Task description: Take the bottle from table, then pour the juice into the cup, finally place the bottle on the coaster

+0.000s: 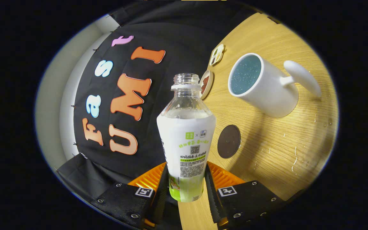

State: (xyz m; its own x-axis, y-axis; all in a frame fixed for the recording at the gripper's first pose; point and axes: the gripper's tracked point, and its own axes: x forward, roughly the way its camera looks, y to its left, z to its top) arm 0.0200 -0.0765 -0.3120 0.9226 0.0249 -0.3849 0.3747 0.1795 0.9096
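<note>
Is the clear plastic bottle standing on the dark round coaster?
No. The clear plastic bottle is held between the gripper fingers, apart from the dark round coaster.

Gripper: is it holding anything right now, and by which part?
Yes. The gripper is shut on the uncapped bottle, both fingers pressing the lower part of its labelled body, near the base.

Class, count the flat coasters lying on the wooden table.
3. A dark round coaster lies just right of the bottle held between the gripper fingers; two patterned coasters lie beyond it, left of the white cup.
</note>
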